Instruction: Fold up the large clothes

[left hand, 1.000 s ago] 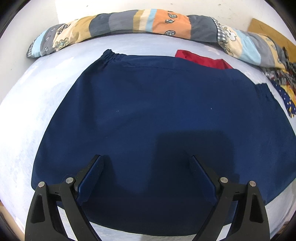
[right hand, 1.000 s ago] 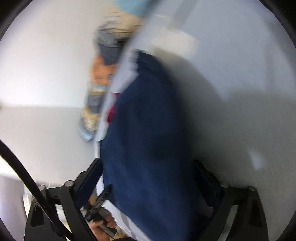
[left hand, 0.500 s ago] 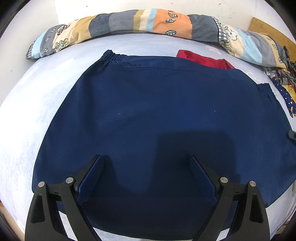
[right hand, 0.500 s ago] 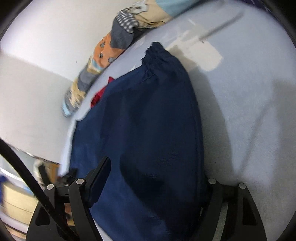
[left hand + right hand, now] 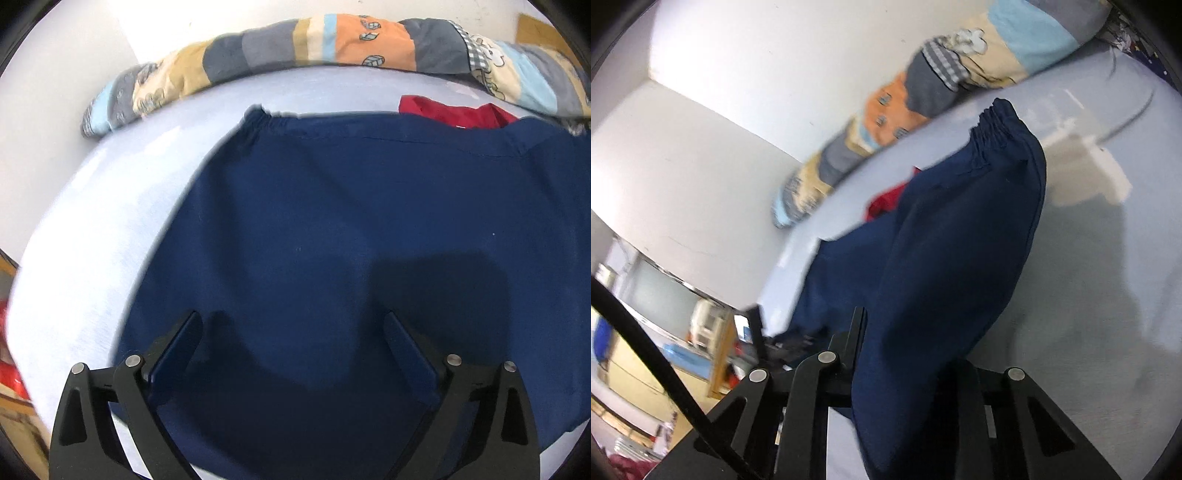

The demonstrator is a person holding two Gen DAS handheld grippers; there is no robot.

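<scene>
While most of it lies flat on the pale blue bed sheet (image 5: 110,206), the navy garment (image 5: 351,229) shows a gathered elastic edge at its far left corner and a plain, almost uncreased surface. From the right wrist view one side of it (image 5: 953,258) rises off the sheet in a hanging fold. A red cloth (image 5: 454,112) peeks out behind its far edge, mostly covered, and a patchwork quilt (image 5: 332,44) rolled along the wall runs out of view to the right. Blur softens the room beyond the bed. The left gripper (image 5: 293,332) hovers over the near hem with its jaws spread wide, nothing between them. The right gripper (image 5: 908,354) has just been closing, and its jaws now pinch the lifted navy fabric, which hides their tips.
</scene>
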